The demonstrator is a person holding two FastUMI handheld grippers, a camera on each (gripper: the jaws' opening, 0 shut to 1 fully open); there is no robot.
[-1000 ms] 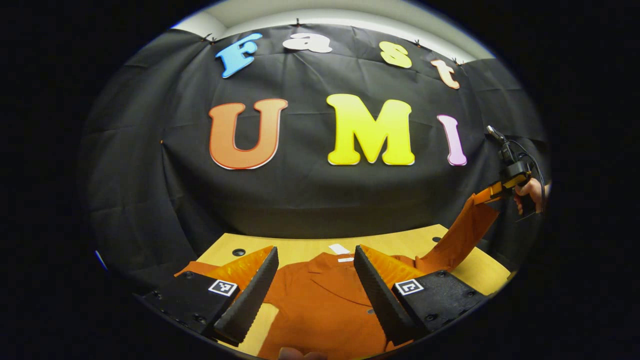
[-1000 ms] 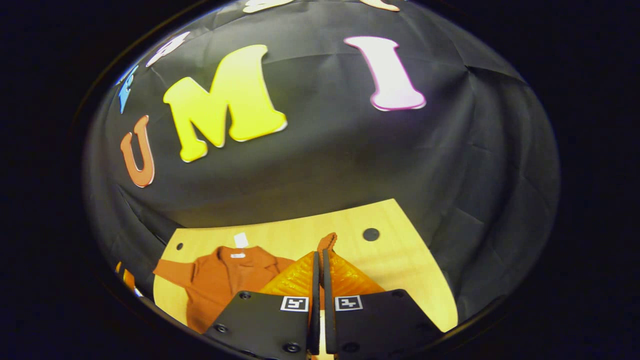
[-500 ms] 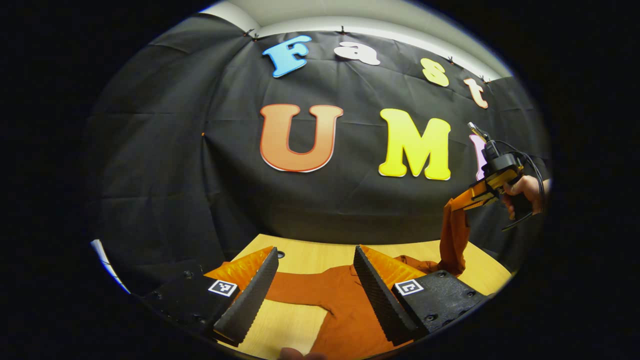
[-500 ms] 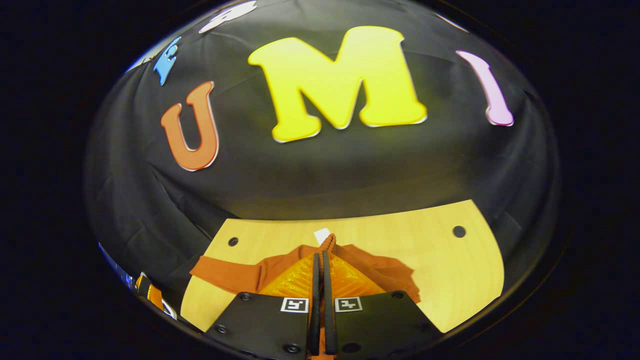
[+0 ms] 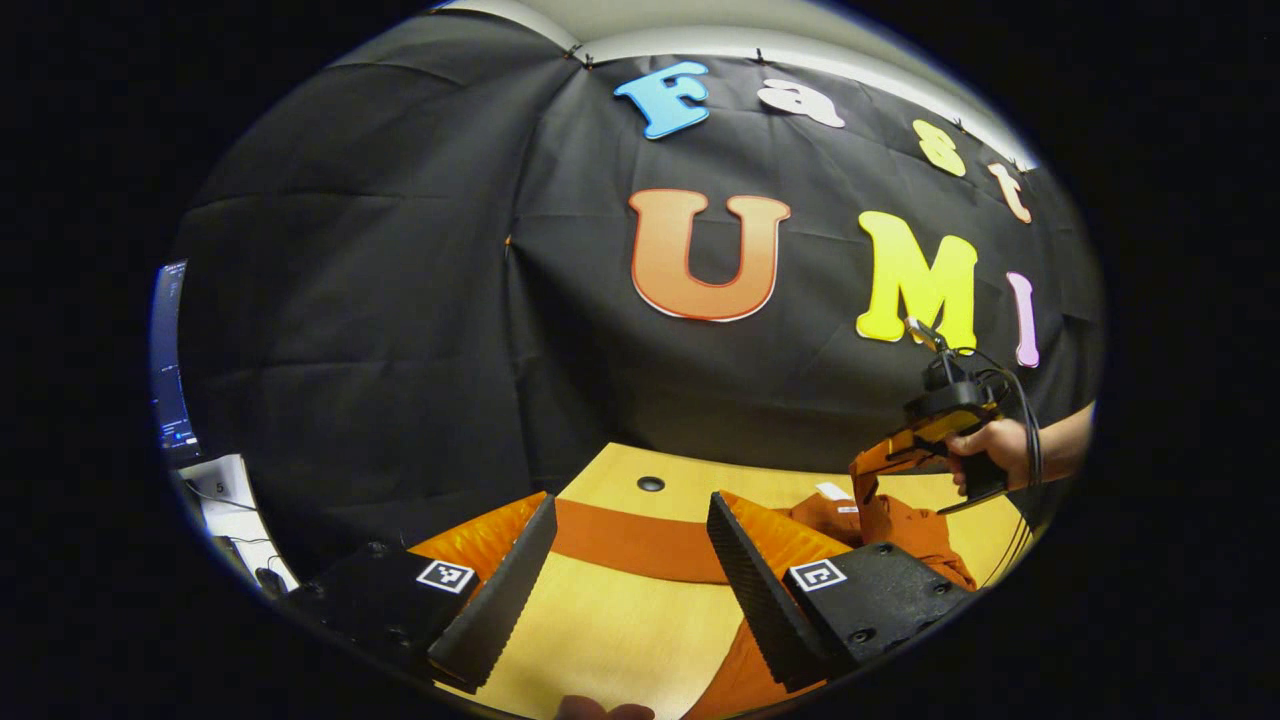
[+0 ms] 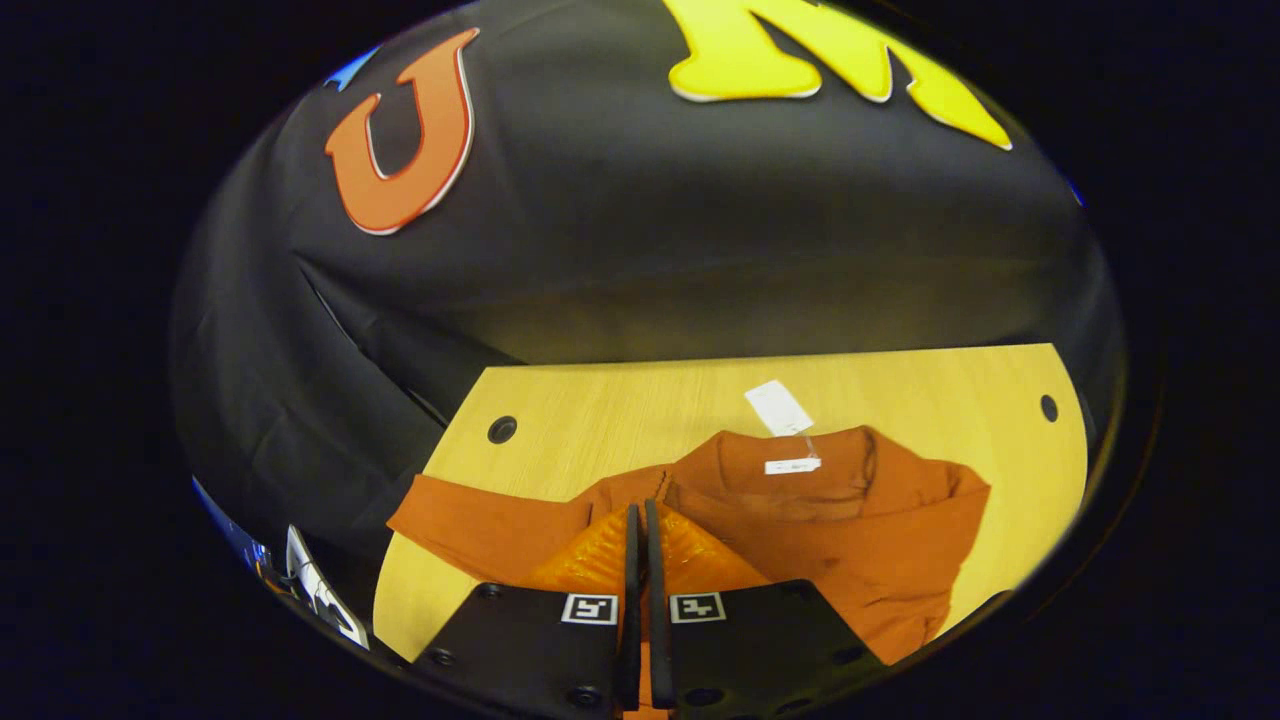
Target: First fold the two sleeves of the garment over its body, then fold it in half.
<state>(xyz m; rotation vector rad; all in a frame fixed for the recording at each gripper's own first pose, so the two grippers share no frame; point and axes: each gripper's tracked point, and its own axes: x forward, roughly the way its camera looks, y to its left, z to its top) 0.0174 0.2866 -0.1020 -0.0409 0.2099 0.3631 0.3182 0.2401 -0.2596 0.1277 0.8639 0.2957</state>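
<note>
While the right gripper (image 6: 640,520) pinches the sleeve cuff (image 6: 652,480) between fingers pressed nearly together, the orange garment (image 6: 840,520) lies on the table (image 6: 620,410) just ahead of them. To lay it well, lower the cuff flat onto the body before letting go. The left gripper (image 5: 630,560) hangs spread over the other sleeve (image 5: 630,535), which stretches across between its fingers.

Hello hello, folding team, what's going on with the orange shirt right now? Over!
Right tool shut on one sleeve, carrying it over the shirt. Left tool open above the other sleeve, flat on the table. Nothing in the way.
</note>
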